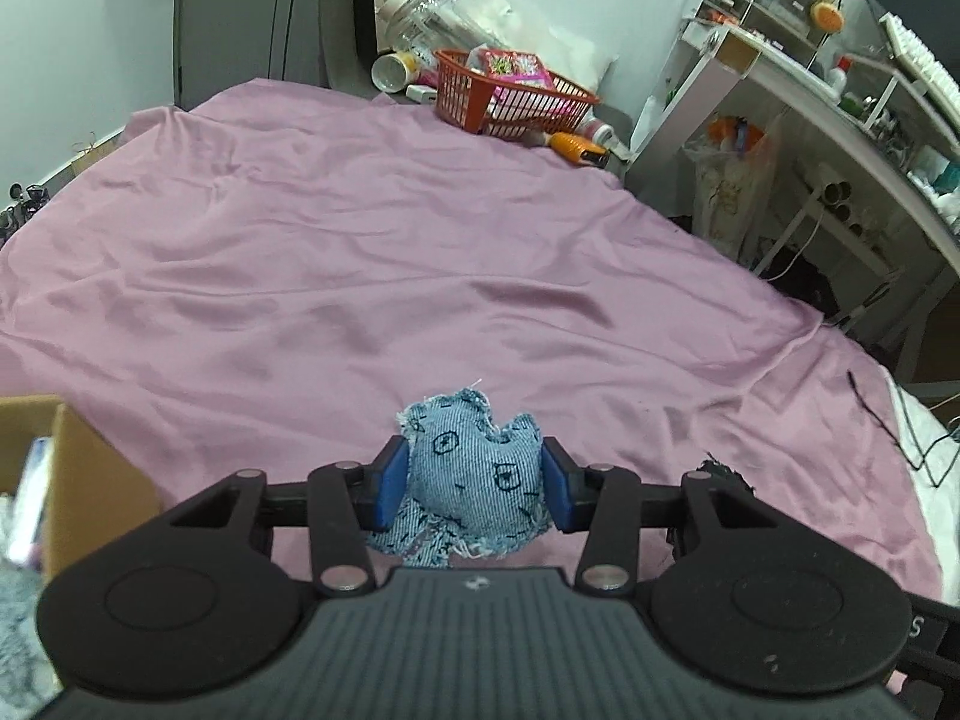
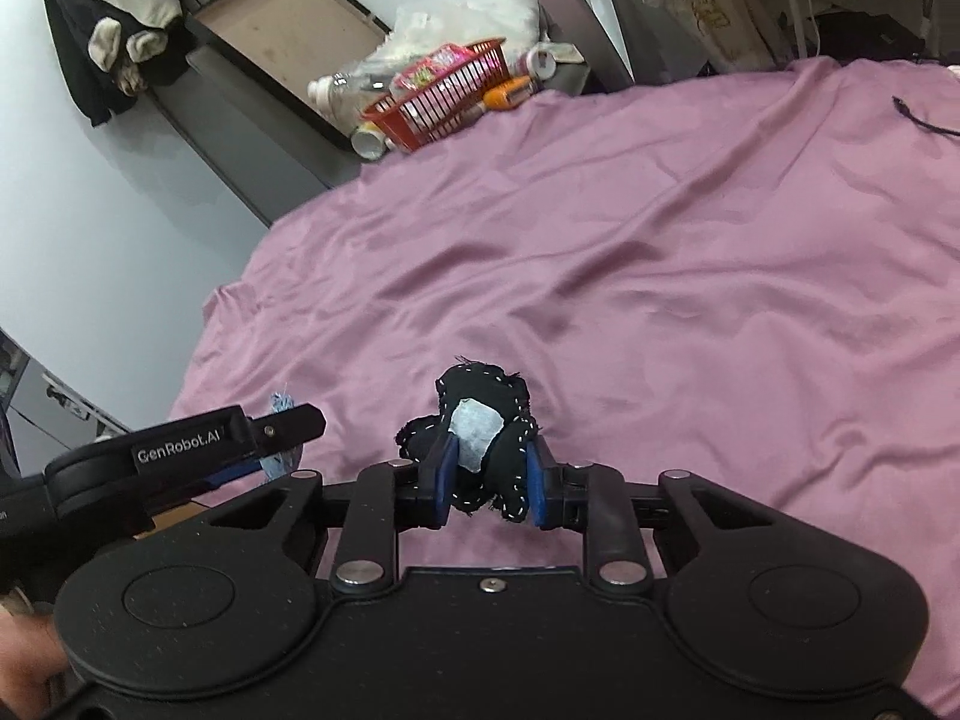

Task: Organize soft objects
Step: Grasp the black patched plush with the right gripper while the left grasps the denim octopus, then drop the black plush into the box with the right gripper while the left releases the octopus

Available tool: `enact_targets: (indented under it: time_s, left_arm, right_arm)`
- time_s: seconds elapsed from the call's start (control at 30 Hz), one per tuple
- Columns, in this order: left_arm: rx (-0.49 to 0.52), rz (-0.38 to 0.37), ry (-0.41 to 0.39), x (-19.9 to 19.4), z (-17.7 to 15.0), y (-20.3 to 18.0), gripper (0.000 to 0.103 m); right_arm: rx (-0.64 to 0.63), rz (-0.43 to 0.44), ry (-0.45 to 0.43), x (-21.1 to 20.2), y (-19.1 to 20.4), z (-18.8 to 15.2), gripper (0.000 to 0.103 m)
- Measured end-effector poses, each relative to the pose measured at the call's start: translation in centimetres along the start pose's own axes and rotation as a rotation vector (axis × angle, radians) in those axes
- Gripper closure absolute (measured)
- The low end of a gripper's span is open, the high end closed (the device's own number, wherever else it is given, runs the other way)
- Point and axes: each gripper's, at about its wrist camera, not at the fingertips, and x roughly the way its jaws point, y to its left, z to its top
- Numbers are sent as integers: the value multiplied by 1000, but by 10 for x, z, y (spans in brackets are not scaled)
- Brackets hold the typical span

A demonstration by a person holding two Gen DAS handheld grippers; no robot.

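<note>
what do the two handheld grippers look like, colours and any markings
Both the left gripper and the right gripper are matte black plastic with a ribbed centre plate, round side discs, silver pivot rivets and blue finger pads. The right wrist view shows white "GenRobot.AI" lettering on the left gripper's side. No cables or sleeves show.

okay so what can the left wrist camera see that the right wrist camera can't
Only the left wrist view shows the cardboard box at its left edge, the cluttered white desk, and the left gripper shut on the denim pouch. Only the right wrist view shows the dark clothing hanging on the wall and the right gripper shut on the black pouch. Both show the pink sheet and red basket.
</note>
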Motion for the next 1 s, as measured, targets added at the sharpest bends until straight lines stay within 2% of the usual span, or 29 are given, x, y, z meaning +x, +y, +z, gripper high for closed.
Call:
enact_targets:
  time_s: [0.23, 0.6, 1.0]
  left_arm:
    - [-2, -40, -41, -37, -4, 11, 58]
    - [-44, -42, -112, -86, -10, 48, 58]
    - [-137, -5, -145, -120, -23, 123, 58]
  right_arm:
    - [-20, 14, -32, -21, 20, -5, 79]
    - [-92, 66, -54, -36, 71, -15, 79]
    - [-171, 129, -39, -29, 136, -39, 79]
